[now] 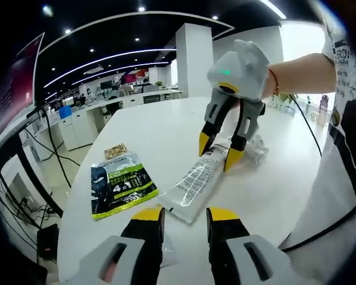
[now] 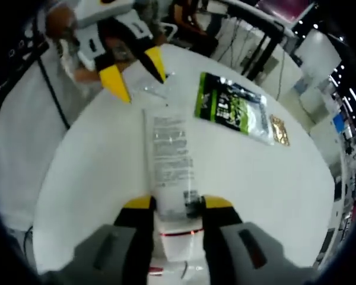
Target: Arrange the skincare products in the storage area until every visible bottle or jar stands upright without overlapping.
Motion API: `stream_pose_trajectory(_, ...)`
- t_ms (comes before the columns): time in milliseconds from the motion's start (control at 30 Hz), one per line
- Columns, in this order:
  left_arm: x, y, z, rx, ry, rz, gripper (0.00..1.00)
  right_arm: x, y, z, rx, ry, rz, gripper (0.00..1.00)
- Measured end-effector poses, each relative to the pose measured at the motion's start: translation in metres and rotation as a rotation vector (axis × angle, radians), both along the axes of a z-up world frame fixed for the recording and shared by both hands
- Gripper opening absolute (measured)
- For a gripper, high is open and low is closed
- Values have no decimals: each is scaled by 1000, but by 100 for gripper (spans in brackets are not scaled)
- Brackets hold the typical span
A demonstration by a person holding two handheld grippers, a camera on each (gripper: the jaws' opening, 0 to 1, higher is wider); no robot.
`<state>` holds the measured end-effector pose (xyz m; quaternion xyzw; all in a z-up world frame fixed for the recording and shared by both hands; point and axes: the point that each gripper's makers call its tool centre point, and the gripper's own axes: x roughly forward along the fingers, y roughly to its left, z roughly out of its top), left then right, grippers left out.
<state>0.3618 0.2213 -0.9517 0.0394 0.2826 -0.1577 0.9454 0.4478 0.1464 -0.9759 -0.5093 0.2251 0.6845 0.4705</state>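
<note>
A: Tube [image 1: 197, 180] first — where does it lie?

B: Flat on the white table [image 1: 166, 127], a long pale tube with dense black print. In the left gripper view it runs from about 6 o'clock up toward 1 o'clock, its flat crimped end nearest the camera.

A: And the right gripper [image 1: 221, 151]?

B: In that view it comes down from 1 o'clock, held by a bare forearm [image 1: 302, 71] with a red band at the wrist. Its 2 yellow-tipped jaws straddle the far end of the tube. In the right gripper view the tube [image 2: 169, 160] runs straight up from 6 o'clock, its near end gripped between the right gripper's [image 2: 177, 205] own jaws (pressed close on both sides).

A: The left gripper [image 1: 185, 217]?

B: Released. Its 2 jaws stand apart at 6 o'clock with the tube's crimped end just ahead of the gap, not touching as far as I can tell. In the right gripper view it sits at 11 o'clock [image 2: 133, 77], tips spread beyond the tube's far end.

A: Anything else?

B: A green and black sachet [image 1: 121, 185] at 9 o'clock, a small gold packet [image 1: 115, 151] just beyond it.
</note>
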Motion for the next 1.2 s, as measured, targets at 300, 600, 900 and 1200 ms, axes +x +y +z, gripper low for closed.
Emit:
stream_pose_trajectory(300,1,-1,-2,-3,4,-4,28,-9,10,22,116,-134,5,28)
stream_pose_trajectory(600,-2,5,-6,-6,18,14,28,-5,6,2,22,-301,62,27)
stream_pose_trajectory(900,-3,5,-9,-8,29,-7,28,0,7,0,-55,-266,81,24)
stream_pose_trajectory(1200,-2,-4,-17,-4,22,-68,36,-6,0,2,-93,-69,155,22)
